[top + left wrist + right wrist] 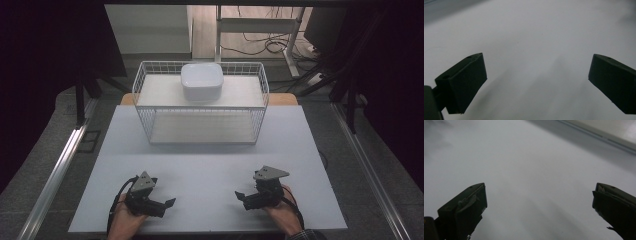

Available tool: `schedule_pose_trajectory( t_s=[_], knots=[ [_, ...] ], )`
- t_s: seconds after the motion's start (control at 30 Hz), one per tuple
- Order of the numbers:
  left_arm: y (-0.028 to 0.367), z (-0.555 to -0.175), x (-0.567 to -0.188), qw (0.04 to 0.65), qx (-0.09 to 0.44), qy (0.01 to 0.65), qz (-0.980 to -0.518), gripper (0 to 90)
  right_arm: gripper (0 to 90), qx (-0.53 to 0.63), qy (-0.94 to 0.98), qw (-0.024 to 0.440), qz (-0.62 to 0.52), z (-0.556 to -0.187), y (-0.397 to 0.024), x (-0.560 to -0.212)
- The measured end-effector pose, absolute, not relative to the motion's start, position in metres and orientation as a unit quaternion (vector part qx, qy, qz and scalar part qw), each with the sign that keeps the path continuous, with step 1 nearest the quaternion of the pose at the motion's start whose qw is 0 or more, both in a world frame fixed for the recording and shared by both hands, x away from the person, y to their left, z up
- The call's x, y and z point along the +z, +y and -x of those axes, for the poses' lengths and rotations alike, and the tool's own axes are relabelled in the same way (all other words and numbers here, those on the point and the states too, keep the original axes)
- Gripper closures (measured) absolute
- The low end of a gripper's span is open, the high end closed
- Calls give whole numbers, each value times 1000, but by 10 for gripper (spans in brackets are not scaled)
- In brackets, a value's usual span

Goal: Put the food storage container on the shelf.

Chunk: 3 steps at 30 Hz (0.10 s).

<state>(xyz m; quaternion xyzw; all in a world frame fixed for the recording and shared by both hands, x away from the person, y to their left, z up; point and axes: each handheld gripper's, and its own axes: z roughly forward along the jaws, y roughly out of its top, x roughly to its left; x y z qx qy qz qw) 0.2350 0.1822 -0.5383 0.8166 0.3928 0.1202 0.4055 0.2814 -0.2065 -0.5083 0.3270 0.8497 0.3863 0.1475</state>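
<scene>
- High view: white bowl point(201, 81) is sitting atop wire basket point(200, 102), straight ahead, well apart from both grippers.
- Left gripper point(167, 203) and right gripper point(240, 195) are resting wide open, empty, about equally far.
</scene>
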Motion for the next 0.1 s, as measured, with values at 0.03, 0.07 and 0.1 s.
schedule_pose_trajectory(
  t_s=[0.03, 0.07, 0.1],
  knots=[
    [182, -235, -539, 404, 120, 393, -817, 13, 0, 381, 852, 145, -329, -282, -206, -510],
    [181, -235, -538, 403, 121, 393, -817, 13, 0, 376, 854, 143, -329, -282, -206, -512],
    [181, -235, -538, 403, 123, 393, -817, 13, 0, 372, 856, 143, -329, -283, -206, -513]
  ],
)
